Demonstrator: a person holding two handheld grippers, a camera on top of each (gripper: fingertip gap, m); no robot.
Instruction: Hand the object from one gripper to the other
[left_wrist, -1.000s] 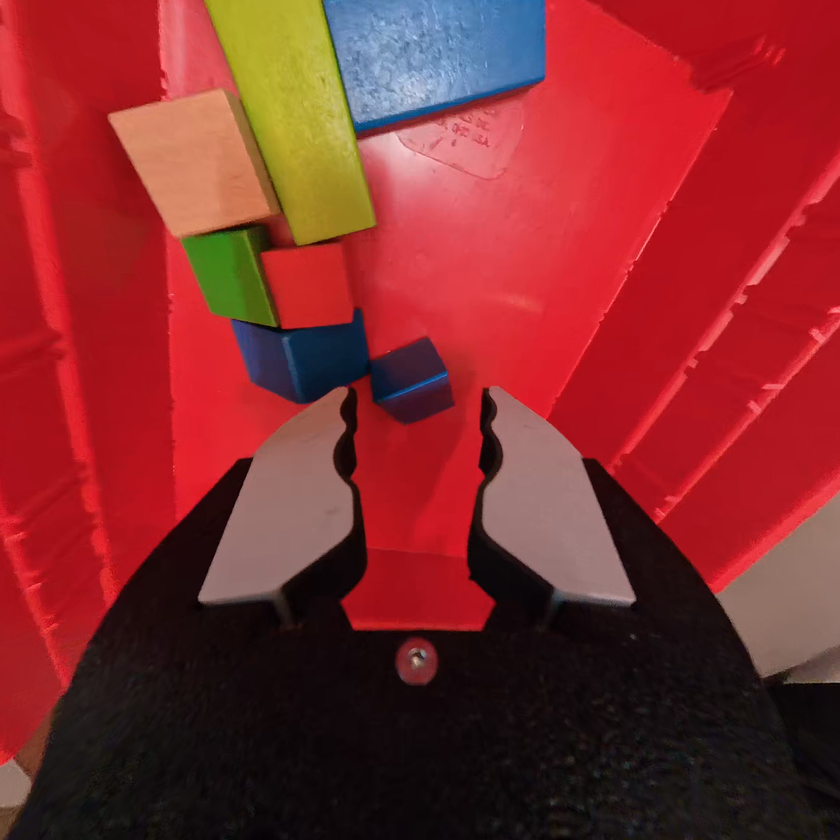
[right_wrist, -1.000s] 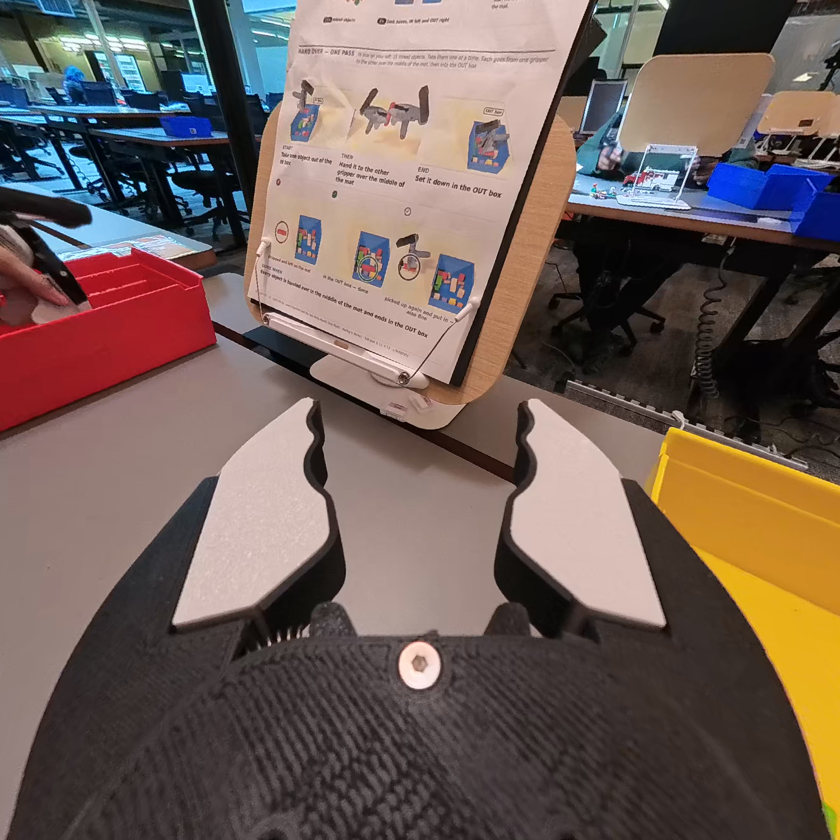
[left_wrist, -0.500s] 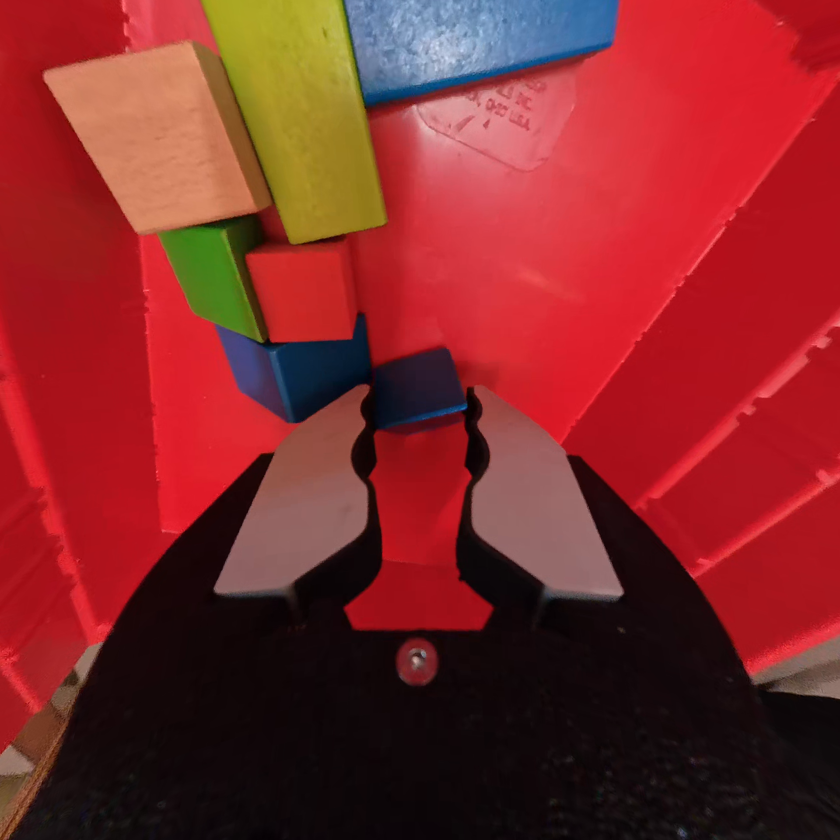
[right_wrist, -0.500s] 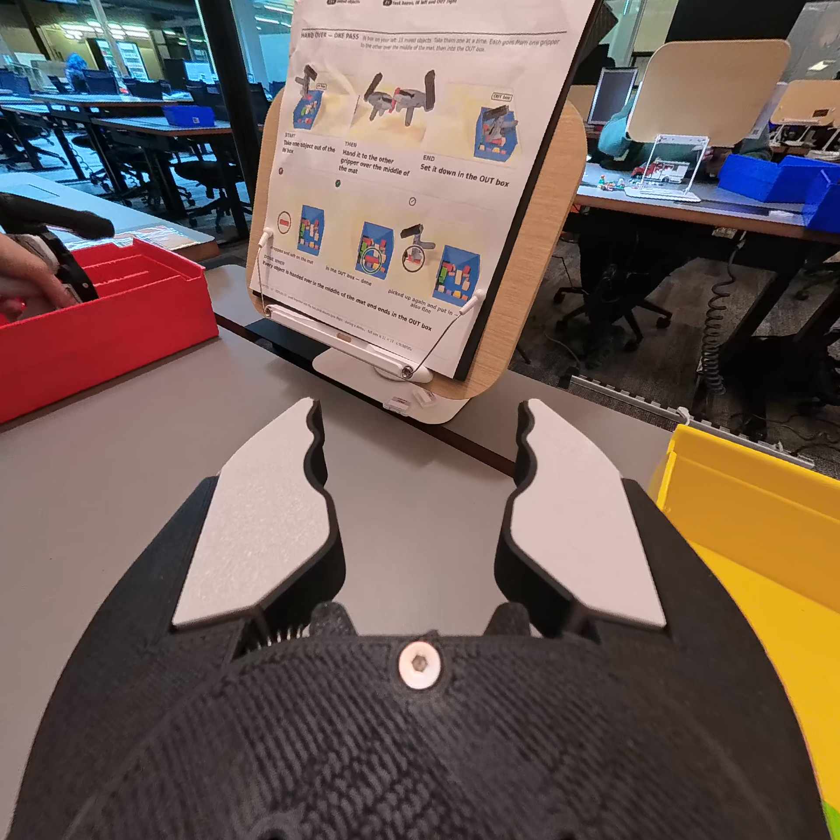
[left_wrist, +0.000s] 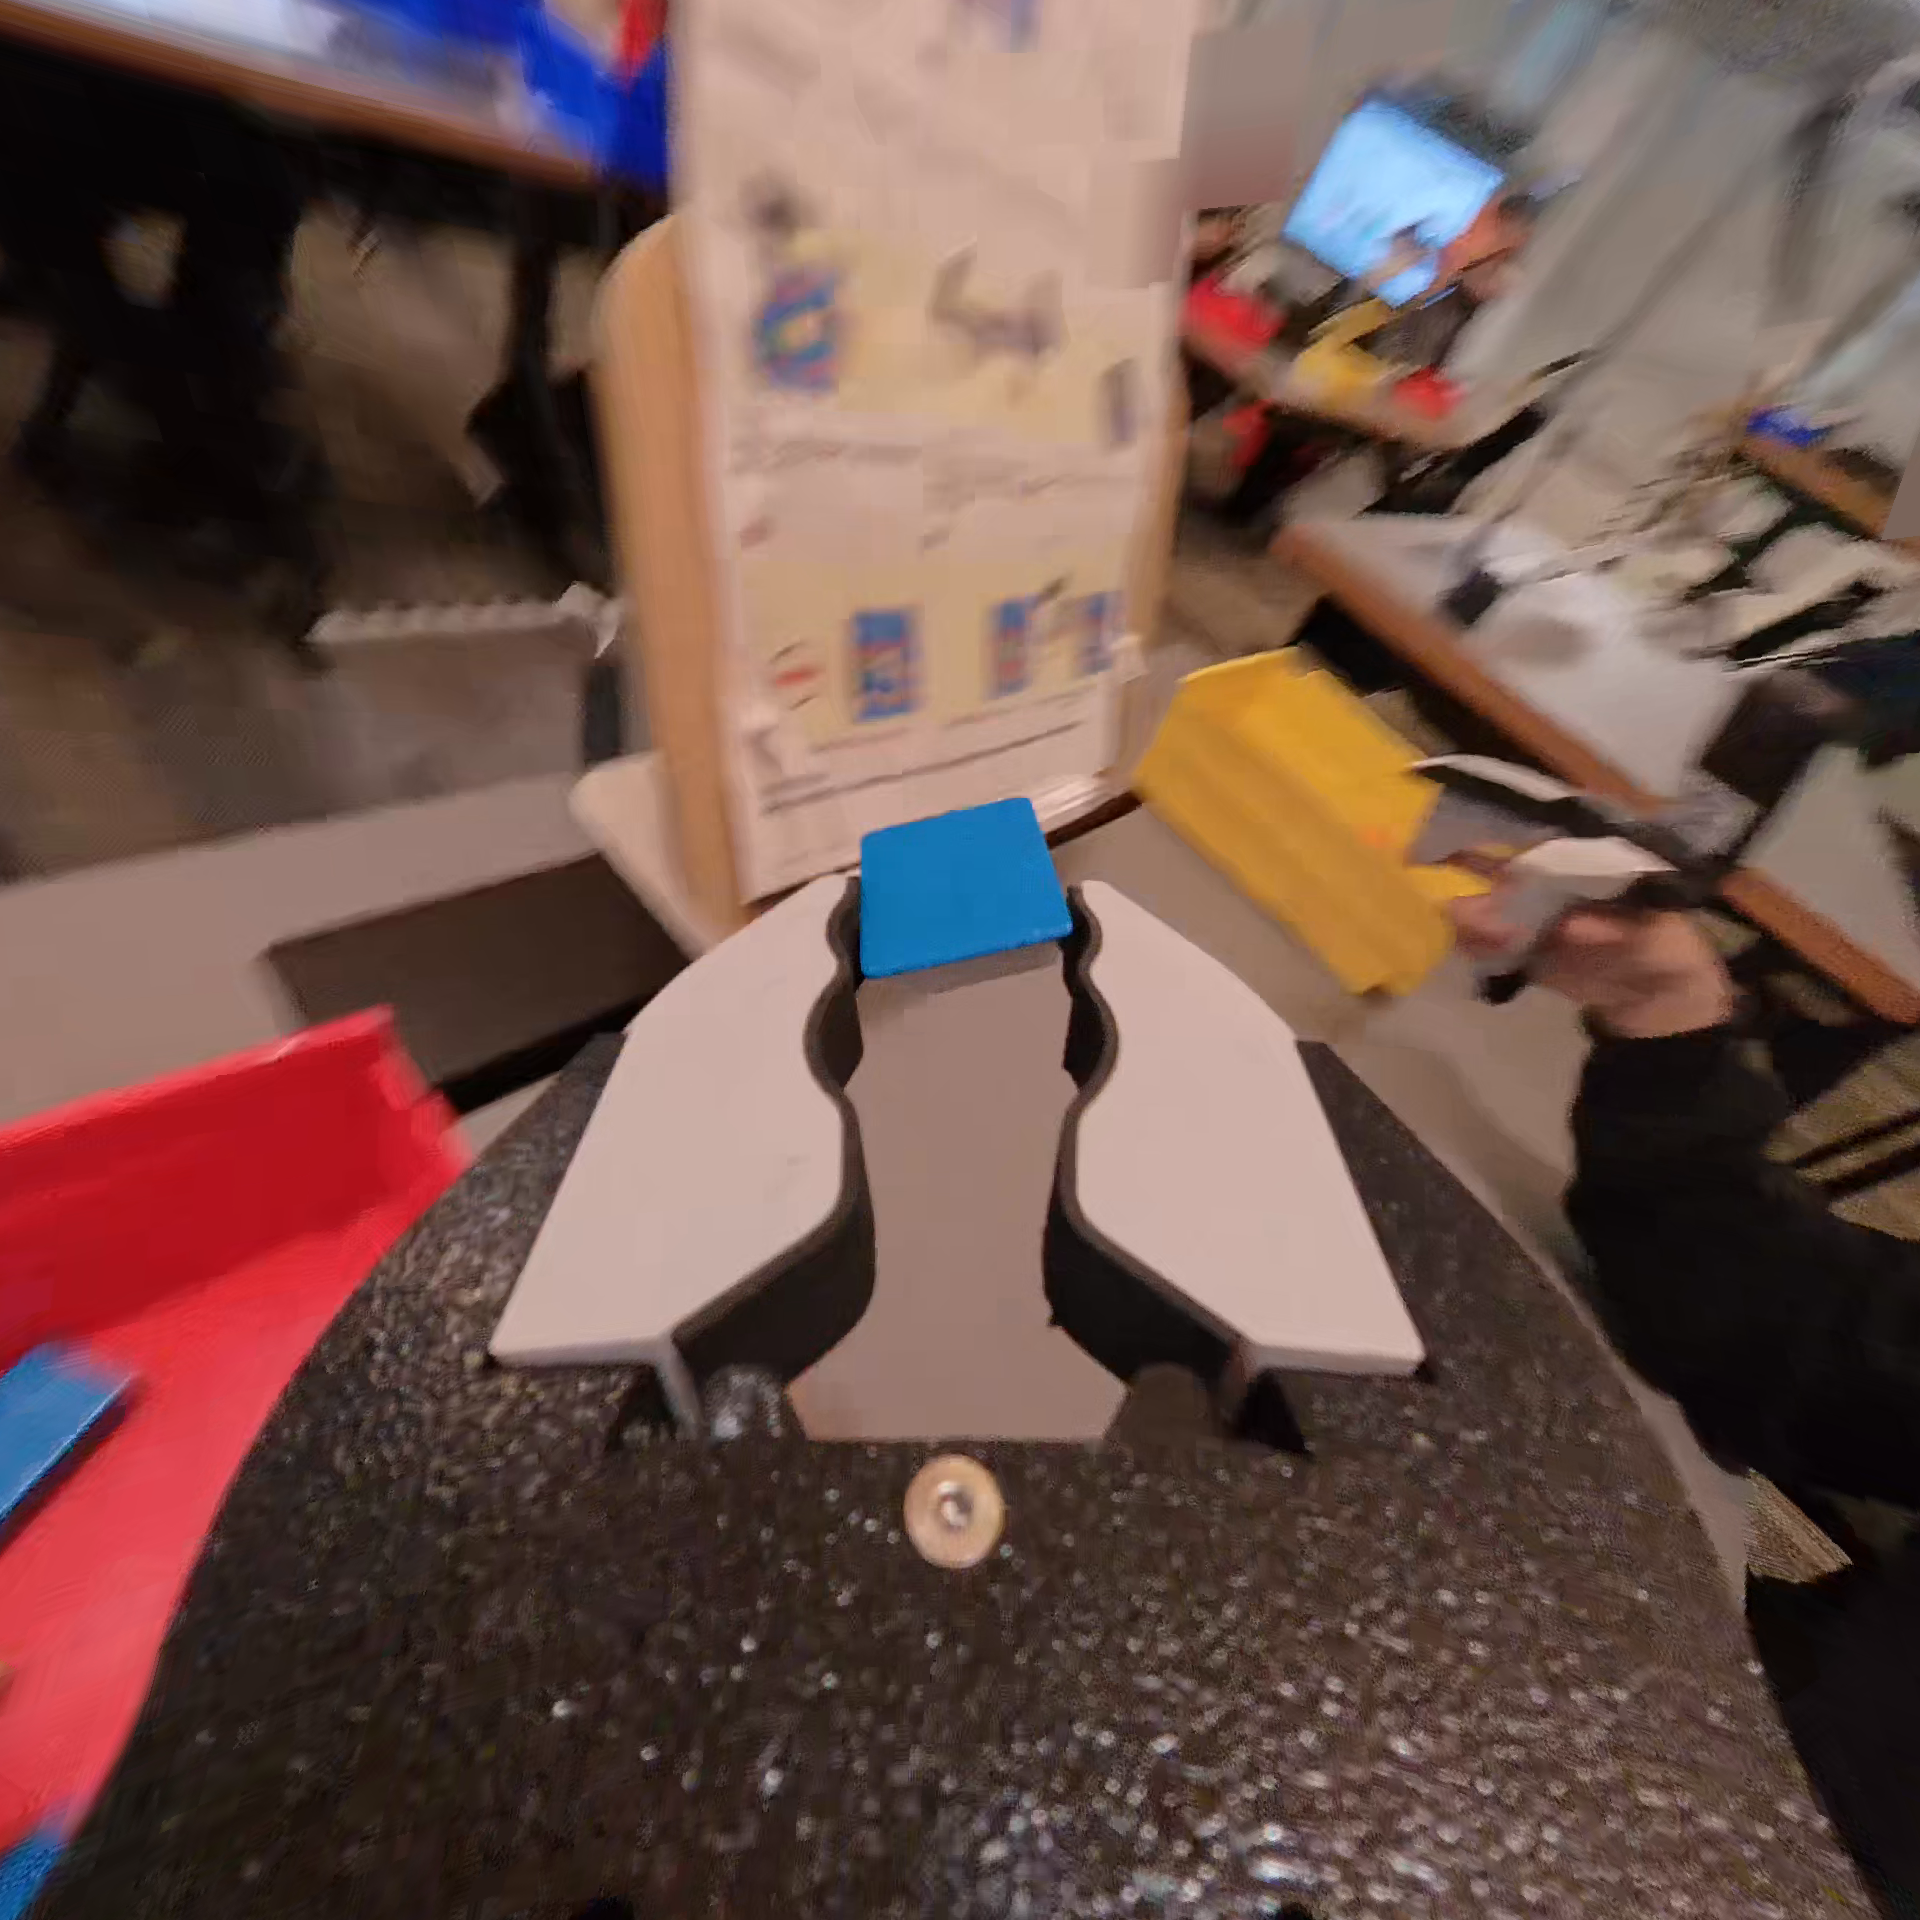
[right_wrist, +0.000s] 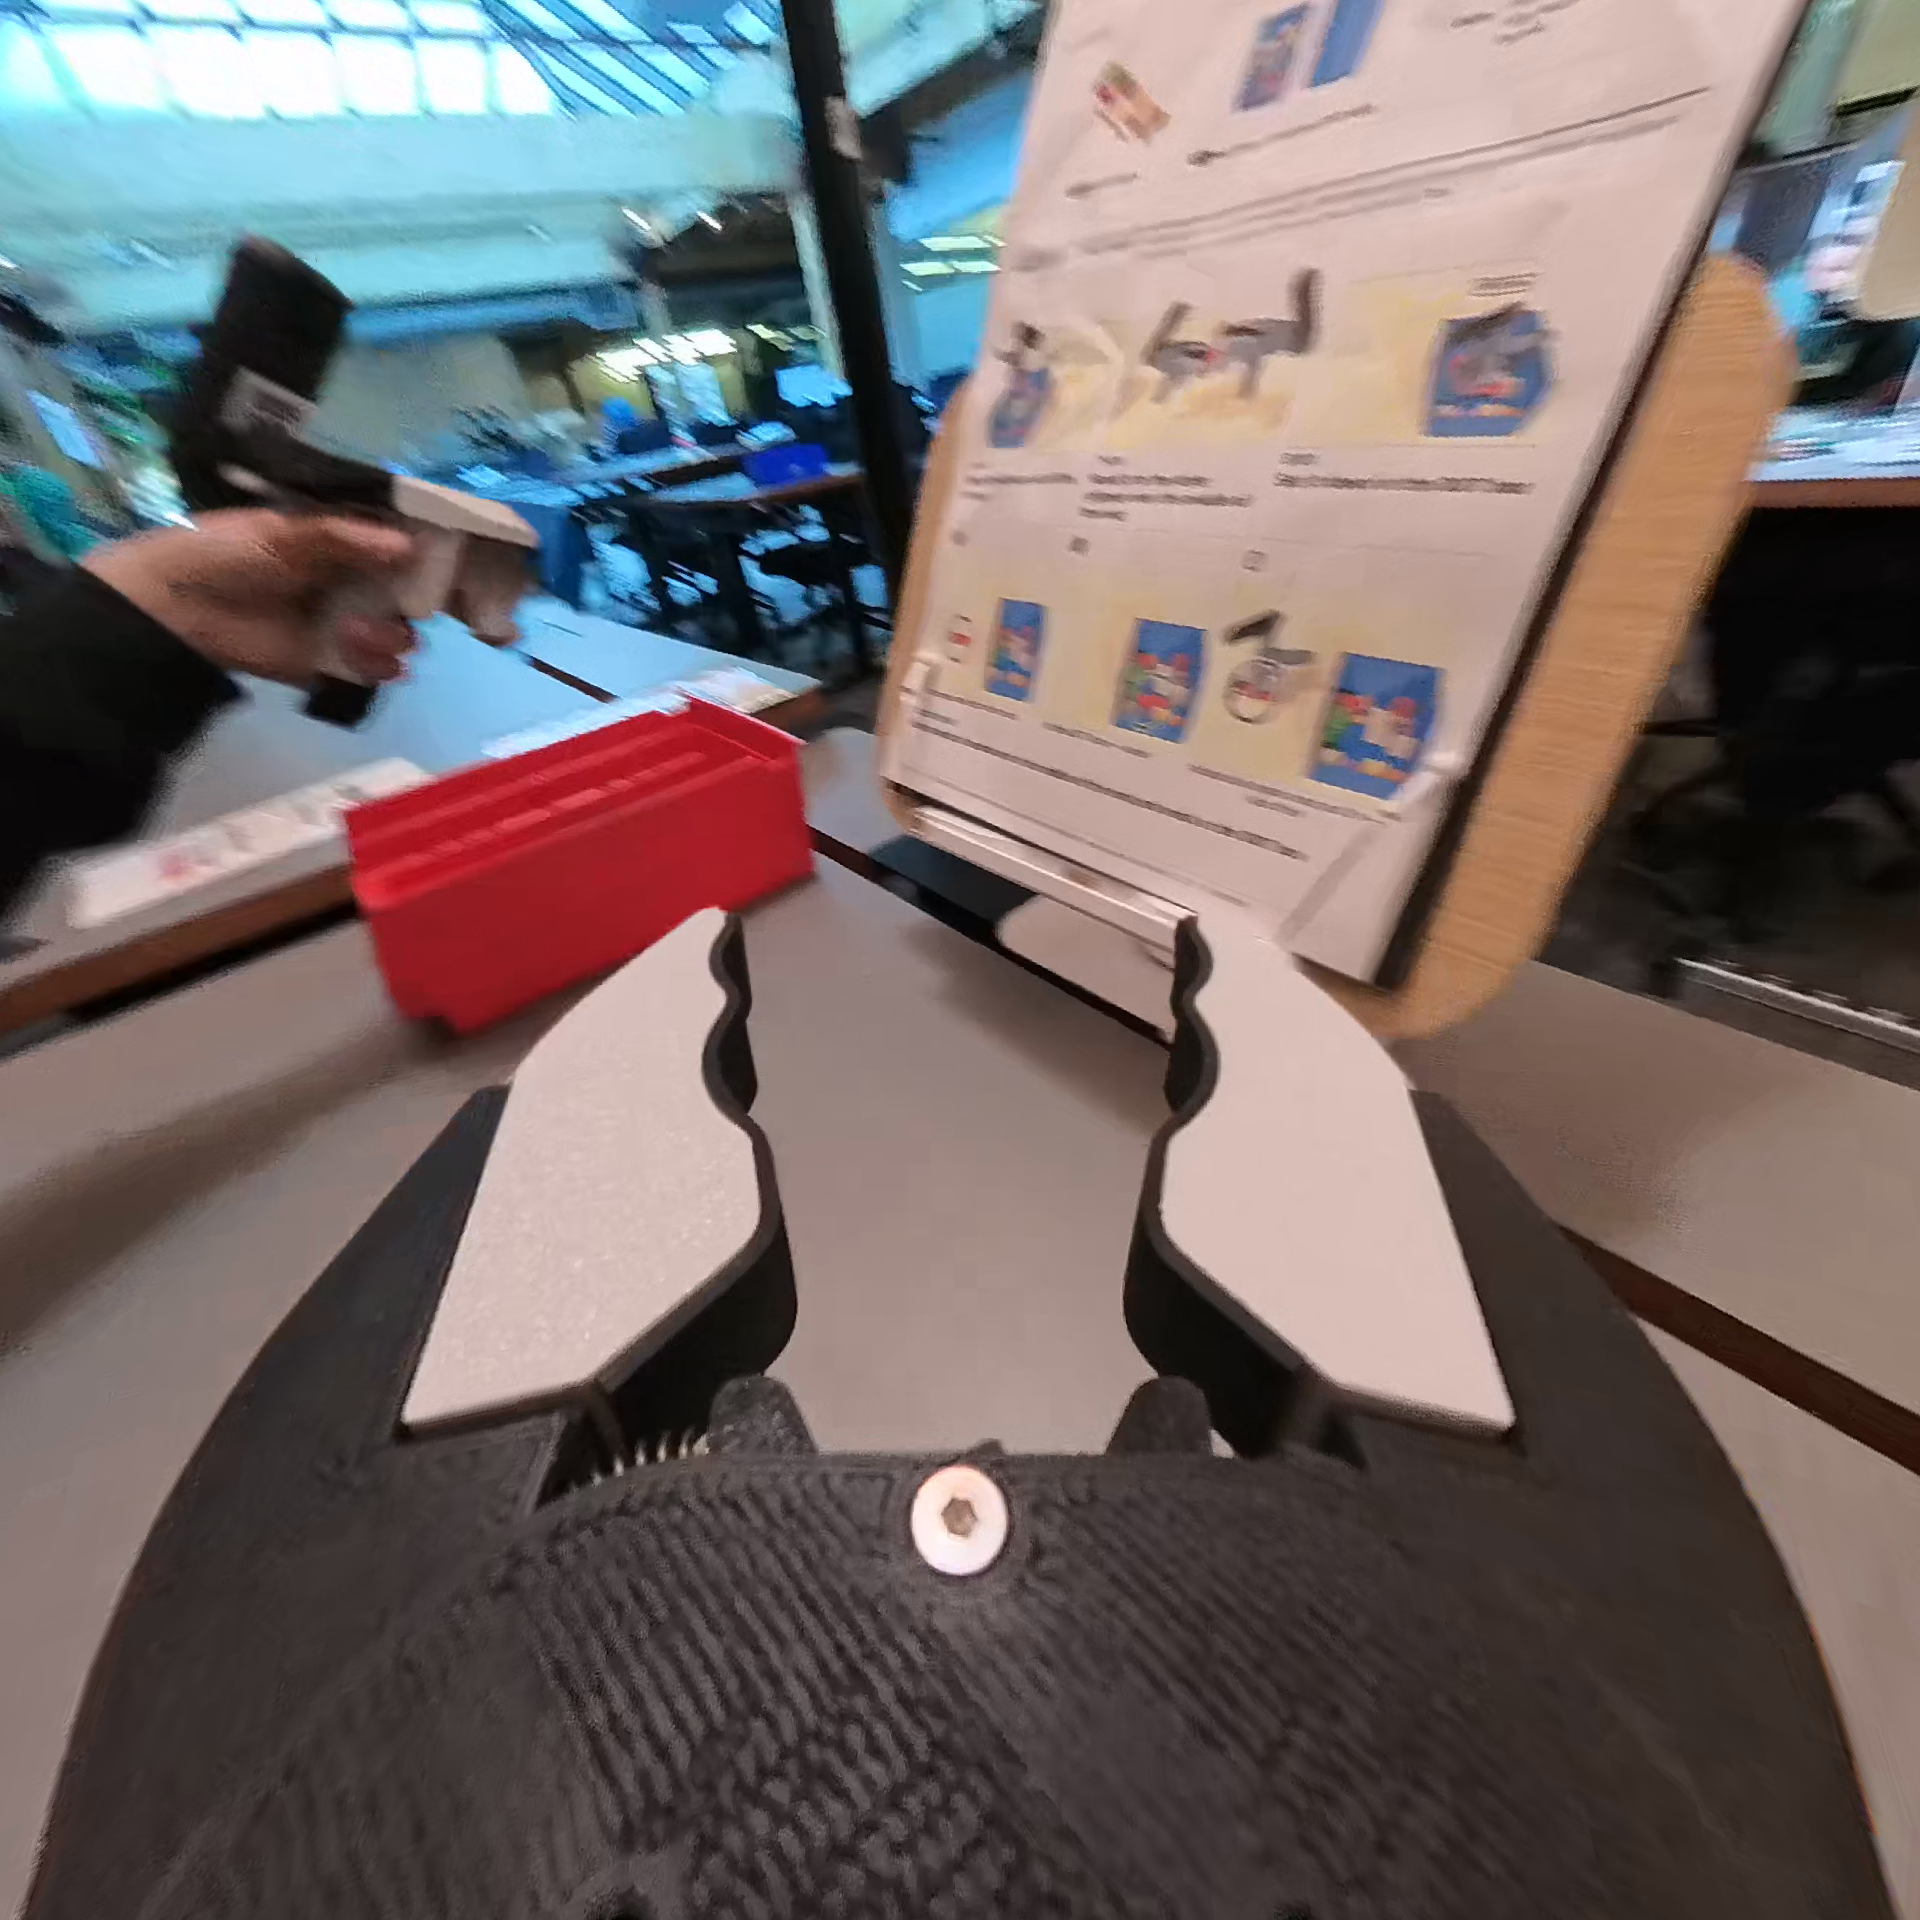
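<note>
The grey table carries the red bin on the left, the instruction sheet on its wooden stand at the back and the yellow bin on the right. A second ago the left wrist view looked straight down into the red bin at a cluster of wooden blocks; now it looks level across the table, with only a corner of the red bin at its lower left and much motion blur. So the left gripper has lifted clear of the bin and is swinging toward the middle. Its jaws, wider a second ago, now stand partly closed with both fingertips pressed against the sides of the small blue block, which juts forward beyond the tips, held above the table. The right gripper has also risen and turned toward the left; its jaws are spread wide with nothing between them. The pick-up looks finished, and the pass itself has not begun: the two grippers are still well apart and need to meet over the mat.
</note>
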